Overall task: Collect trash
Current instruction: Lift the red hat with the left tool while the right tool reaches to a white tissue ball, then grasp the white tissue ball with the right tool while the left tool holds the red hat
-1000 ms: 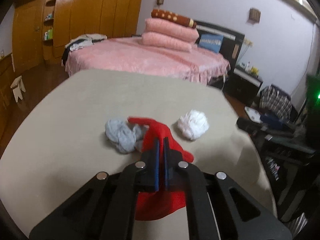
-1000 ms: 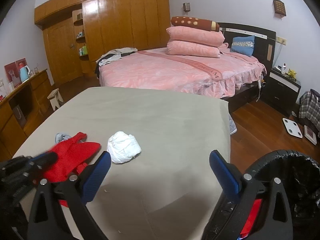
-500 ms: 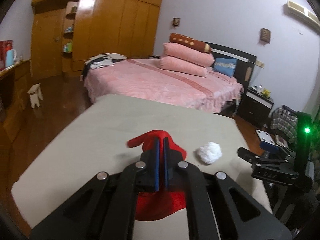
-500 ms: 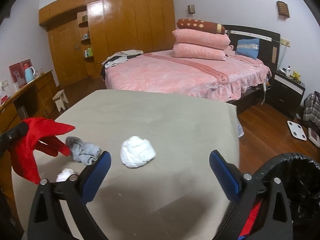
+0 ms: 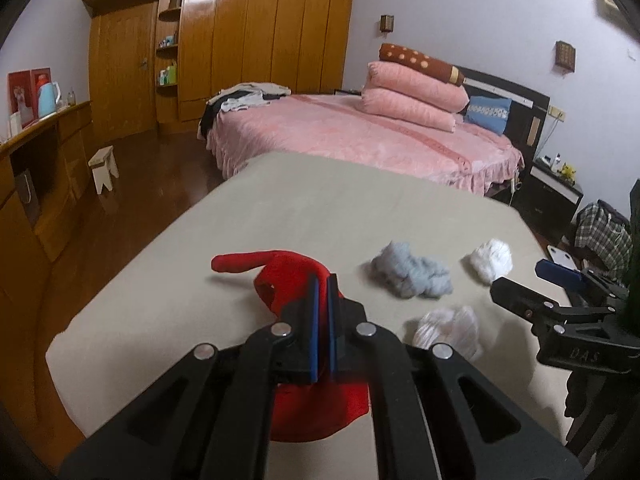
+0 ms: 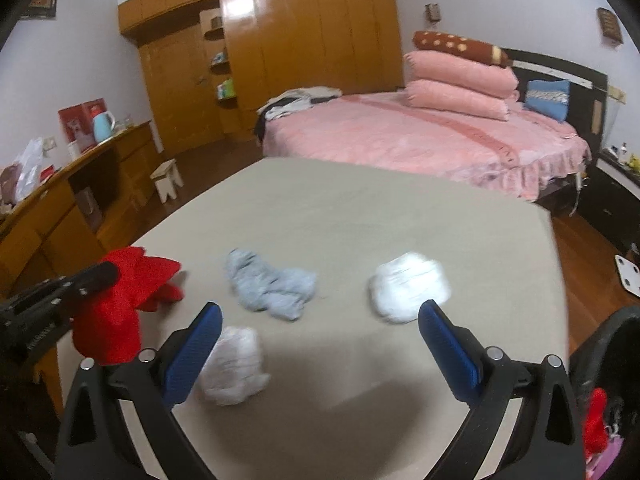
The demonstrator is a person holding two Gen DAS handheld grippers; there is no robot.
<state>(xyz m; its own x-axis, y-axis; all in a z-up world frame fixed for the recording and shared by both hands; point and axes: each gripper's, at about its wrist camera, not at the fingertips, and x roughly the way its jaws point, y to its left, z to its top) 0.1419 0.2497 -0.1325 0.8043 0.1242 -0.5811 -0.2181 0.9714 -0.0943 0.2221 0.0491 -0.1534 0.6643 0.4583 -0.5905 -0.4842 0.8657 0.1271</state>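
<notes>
Your left claw is pinched tight on the red glove, which hangs off the blue pads clear of the bench, one finger of it poking out to the left. Your right claw is spread wide with nothing between the pads, hovering above the near part of the bench. Three pieces are left lying there: a crumpled white wad just beside your right claw's left pad, a grey-blue rag in the middle, and a white ball of tissue further right. The black-lined bin sits off the bench's right side, low at the edge of the right view, with something red already in it. The job in hand, I'd say, is carrying that glove across to the bin, so keep the squeeze firm and lift it high enough that the dangling cuff doesn't drag the rag or the wad along. The left view shows your right claw between the glove and the bin, so move it aside or drop it onto a wad first. There's open bench toward the far edge; the near right corner by the bin is the tight spot, so release only once you're fully over the rim.
</notes>
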